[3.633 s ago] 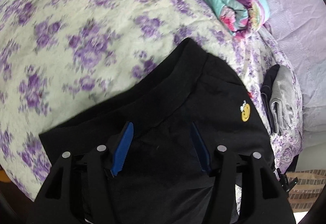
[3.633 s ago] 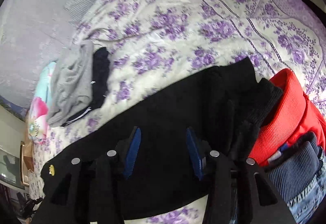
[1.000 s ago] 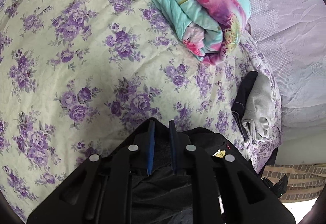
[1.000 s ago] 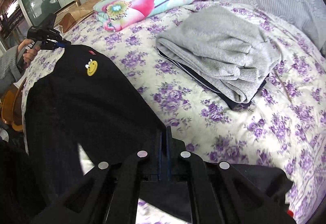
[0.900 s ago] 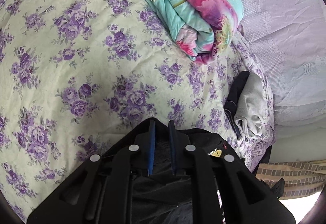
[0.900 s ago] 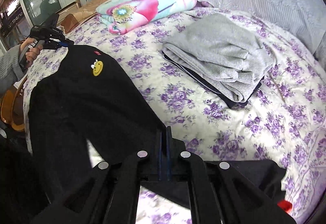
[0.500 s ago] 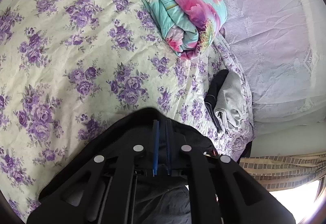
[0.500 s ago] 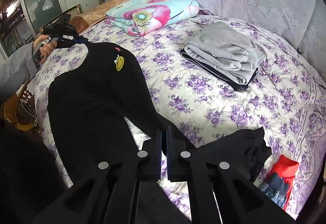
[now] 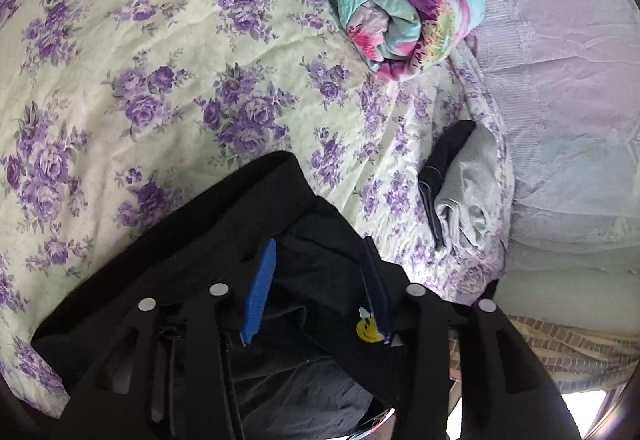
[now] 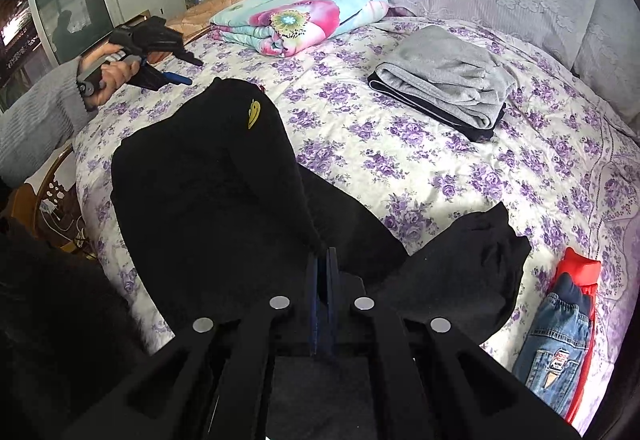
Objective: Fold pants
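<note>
Black pants (image 10: 208, 180) with a yellow smiley patch (image 10: 253, 113) lie spread on the flowered bed cover (image 10: 440, 168). My right gripper (image 10: 322, 254) is shut on a fold of the pants, which rises in a ridge to its fingertips. A hand in a grey sleeve holds my left gripper (image 10: 192, 72) just beyond the waistband, apart from the cloth. In the left wrist view that left gripper (image 9: 320, 244) has its jaws opening. The pants (image 9: 224, 224) and the smiley patch (image 9: 368, 328) lie loose under its blue pads (image 9: 260, 292), which do not press on them.
A rolled floral blanket (image 10: 296, 16) lies at the head of the bed. Folded grey and black clothes (image 10: 444, 80) sit at the far right. A red garment with jeans (image 10: 560, 340) lies at the near right edge. A screen (image 10: 68, 8) stands at the left.
The left jaws, shut on the waistband before, have opened and let it drop onto the bed. The right gripper has pulled back with its fold of the pants.
</note>
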Available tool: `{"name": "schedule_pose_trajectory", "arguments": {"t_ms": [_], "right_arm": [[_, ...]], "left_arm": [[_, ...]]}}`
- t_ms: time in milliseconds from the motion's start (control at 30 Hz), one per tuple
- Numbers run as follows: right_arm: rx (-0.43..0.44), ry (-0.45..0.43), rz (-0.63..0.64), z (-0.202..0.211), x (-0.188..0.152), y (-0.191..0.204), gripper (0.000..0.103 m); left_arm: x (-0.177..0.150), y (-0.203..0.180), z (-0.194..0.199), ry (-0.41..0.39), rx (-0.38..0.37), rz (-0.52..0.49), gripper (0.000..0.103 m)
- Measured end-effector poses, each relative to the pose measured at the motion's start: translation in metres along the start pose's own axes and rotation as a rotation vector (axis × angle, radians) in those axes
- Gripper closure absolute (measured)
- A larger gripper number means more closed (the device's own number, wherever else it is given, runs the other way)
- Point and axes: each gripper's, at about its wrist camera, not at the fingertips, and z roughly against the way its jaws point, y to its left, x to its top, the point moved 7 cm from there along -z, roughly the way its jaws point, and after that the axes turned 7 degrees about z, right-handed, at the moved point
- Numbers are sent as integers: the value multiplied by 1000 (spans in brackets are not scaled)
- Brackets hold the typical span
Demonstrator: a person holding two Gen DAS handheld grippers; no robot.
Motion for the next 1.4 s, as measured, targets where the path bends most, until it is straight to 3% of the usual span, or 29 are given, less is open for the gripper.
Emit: {"name": "schedule_pose_trajectory", "arguments": {"t_ms": [200,367,433,467,500,533,733,967,1133,1233,1400], "right_arm": [[-2,-20,-10,3,-1,-1,100],[9,-26,-20,2,-5,-3,100],[12,-29,-25,2,-5,-4,100],[14,-31,-28,2,-5,-4,100],[16,-32,-33,2,-6,-5,100],[17,-32,-36,1,-6,-5,100],[2,-16,-40,2,-8,-6,100],[4,-13,-35,21,-18,16,100],[37,41,-61,17,-51,50,100],[56,87,-105,6,-78,67,99],[79,144,-147,-16,-113,97,99]], "left_arm": [[3,-25,-58,92,254,-18,54],[9,-15,-84,168,352,35,56],[13,-7,-85,172,359,67,78],[14,-4,-84,177,342,76,82],[15,0,-82,177,330,77,91],[15,1,-81,177,315,75,93],[9,2,-45,119,146,69,96],[-16,13,45,57,-110,12,96],[-57,66,88,43,-193,-42,96],[-87,113,86,68,-224,-23,96],[-108,180,74,65,-205,60,96]]}}
